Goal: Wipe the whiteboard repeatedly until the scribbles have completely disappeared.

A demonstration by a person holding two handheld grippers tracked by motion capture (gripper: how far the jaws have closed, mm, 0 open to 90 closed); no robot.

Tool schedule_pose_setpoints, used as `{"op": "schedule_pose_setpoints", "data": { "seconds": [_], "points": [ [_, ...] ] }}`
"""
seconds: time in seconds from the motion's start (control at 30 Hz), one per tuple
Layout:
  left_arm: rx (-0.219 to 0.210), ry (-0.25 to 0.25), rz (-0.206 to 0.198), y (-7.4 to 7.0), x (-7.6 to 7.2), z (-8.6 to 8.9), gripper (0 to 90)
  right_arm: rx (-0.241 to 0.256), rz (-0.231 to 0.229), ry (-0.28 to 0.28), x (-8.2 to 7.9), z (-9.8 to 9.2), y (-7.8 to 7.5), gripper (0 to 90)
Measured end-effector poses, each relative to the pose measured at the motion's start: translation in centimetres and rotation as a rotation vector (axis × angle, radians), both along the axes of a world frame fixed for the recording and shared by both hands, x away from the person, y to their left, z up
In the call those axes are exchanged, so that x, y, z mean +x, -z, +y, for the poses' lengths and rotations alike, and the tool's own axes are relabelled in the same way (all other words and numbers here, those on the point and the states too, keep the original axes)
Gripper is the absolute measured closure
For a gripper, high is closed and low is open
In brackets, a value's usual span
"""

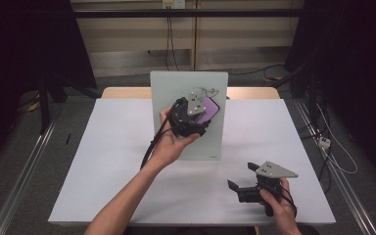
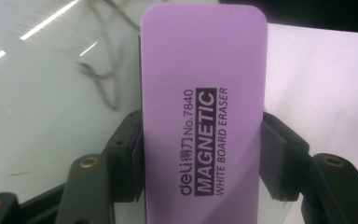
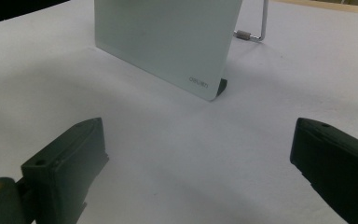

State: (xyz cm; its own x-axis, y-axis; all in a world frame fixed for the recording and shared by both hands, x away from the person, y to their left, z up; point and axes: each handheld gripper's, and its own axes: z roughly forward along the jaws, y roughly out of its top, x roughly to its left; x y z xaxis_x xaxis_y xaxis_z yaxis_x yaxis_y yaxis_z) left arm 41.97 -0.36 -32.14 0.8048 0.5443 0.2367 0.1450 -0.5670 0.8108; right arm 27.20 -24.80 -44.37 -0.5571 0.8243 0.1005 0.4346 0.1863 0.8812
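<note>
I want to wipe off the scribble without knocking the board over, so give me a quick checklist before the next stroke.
1. Left gripper clamps the purple magnetic eraser from both sides: ok.
2. Eraser is at the glass whiteboard: ok.
3. Scribble lies beside the eraser, not wiped: not ok.
4. Board's wire stand props it from behind: ok.
5. Right gripper is open, apart from the board, not bracing it: not ok.
6. Eraser's felt flat on the glass: cannot tell.

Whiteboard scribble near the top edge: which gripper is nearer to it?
Left. The left gripper, shut on the purple eraser, is at the whiteboard beside the scribble. The right gripper, open, sits low over the table, well off the board.
</note>
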Motion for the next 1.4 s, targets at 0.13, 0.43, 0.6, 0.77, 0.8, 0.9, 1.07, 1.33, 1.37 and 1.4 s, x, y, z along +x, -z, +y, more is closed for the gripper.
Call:
{"op": "schedule_pose_setpoints", "data": {
  "seconds": [0.13,0.43,0.6,0.77,0.8,0.9,1.07,1.33,1.37,1.4],
  "points": [
    [0.004,0.001,0.010,-0.5,0.3,0.3,41.2,0.000,-0.001,-0.001,0.0,0.0,0.0,3.2],
    [0.020,-0.092,-0.036,-4.1,1.5,2.0,41.2,0.001,0.000,0.000,0.0,0.0,0.0,3.3],
    [-0.006,-0.125,-0.052,-5.7,2.1,2.6,41.2,-0.001,-0.002,-0.001,0.0,0.0,0.0,3.2],
    [0.000,-0.120,-0.046,-5.4,2.0,2.0,41.1,-0.002,-0.002,0.001,0.0,0.0,0.0,3.3],
    [0.008,-0.114,-0.044,-5.3,2.0,1.9,41.1,-0.001,-0.002,0.000,0.0,0.0,0.0,3.3],
    [0.022,-0.099,-0.038,-4.7,1.7,1.6,41.2,-0.002,-0.002,-0.003,-0.1,0.0,-0.1,3.2],
    [0.055,-0.031,0.015,-2.6,1.1,0.8,41.1,-0.004,-0.002,-0.001,0.0,0.0,0.0,3.3],
    [0.100,0.014,0.060,0.4,-0.1,0.0,41.1,-0.004,-0.002,-0.002,-0.1,0.0,-0.1,3.2],
    [0.080,0.013,0.073,0.3,0.1,0.1,41.1,-0.004,-0.003,-0.003,-0.1,0.0,0.0,3.2],
    [0.066,0.013,0.094,0.2,0.3,0.3,41.2,-0.004,-0.003,-0.002,-0.1,0.0,0.0,3.2]
  ]
}}
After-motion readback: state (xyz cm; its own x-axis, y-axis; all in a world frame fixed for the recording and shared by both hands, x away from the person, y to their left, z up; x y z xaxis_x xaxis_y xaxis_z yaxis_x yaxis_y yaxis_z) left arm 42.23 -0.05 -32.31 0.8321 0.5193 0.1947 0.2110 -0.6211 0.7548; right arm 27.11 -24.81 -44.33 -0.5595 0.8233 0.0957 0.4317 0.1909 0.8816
